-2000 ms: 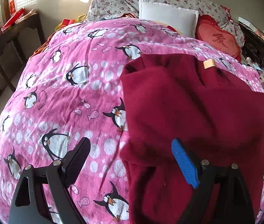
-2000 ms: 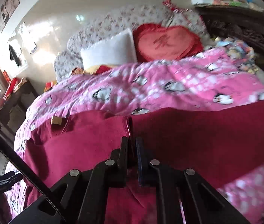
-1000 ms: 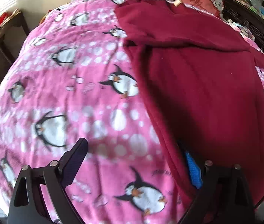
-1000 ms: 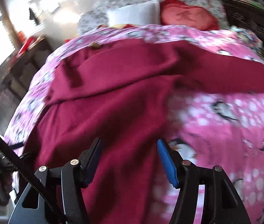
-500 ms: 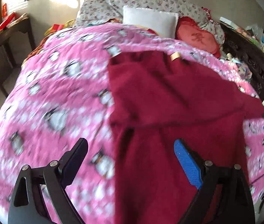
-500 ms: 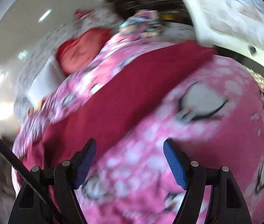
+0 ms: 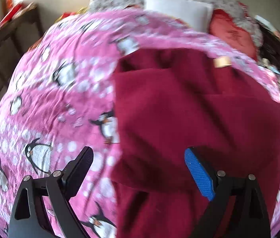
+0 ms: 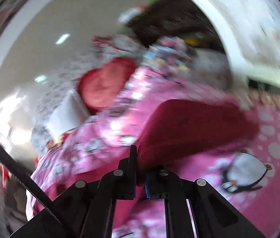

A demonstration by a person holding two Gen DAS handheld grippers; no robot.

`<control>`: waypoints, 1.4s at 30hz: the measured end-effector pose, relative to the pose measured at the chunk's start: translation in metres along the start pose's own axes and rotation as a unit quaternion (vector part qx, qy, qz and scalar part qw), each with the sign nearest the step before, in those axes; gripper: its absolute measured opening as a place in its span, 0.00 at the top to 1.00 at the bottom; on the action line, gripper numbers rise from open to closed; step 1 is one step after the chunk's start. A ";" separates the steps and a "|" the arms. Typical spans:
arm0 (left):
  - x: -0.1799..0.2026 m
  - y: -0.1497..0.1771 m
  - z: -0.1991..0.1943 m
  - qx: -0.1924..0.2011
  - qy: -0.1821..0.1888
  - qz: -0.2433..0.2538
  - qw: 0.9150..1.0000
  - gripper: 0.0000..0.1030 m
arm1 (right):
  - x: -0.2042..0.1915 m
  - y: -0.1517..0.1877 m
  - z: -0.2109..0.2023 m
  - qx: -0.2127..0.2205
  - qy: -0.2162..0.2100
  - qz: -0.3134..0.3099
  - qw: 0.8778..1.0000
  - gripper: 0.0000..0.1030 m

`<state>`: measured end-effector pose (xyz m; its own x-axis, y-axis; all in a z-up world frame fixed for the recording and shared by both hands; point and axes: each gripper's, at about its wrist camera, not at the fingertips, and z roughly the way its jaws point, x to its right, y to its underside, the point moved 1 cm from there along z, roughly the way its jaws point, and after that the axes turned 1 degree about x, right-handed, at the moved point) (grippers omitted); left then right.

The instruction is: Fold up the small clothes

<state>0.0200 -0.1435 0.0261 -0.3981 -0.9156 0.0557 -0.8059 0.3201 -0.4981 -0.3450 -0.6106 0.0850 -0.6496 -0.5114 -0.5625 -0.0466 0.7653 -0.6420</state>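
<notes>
Right gripper [image 8: 140, 158] has just closed on the dark red garment [image 7: 189, 109]; half a second ago its jaws stood apart.
Left gripper [image 7: 138, 170] hangs apart above the cloth; only its view shows the garment's tan label [image 7: 222, 61].

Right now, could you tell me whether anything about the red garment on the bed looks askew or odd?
The dark red garment lies rumpled on the penguin bedspread, its layers overlapping unevenly. One sleeve-like end is pinched in the right gripper. The left gripper hangs open above it.
</notes>
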 end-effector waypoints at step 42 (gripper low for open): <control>-0.071 0.006 -0.036 0.034 0.060 -0.080 0.994 0.10 | -0.326 0.233 0.050 -0.226 -0.332 -0.297 0.866 0.49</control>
<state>0.0280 -0.0675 0.0508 -0.3195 -0.9164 0.2409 -0.8332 0.1506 -0.5321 -0.1065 -0.2849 0.0924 0.1628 -0.8648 -0.4749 -0.6131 0.2885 -0.7355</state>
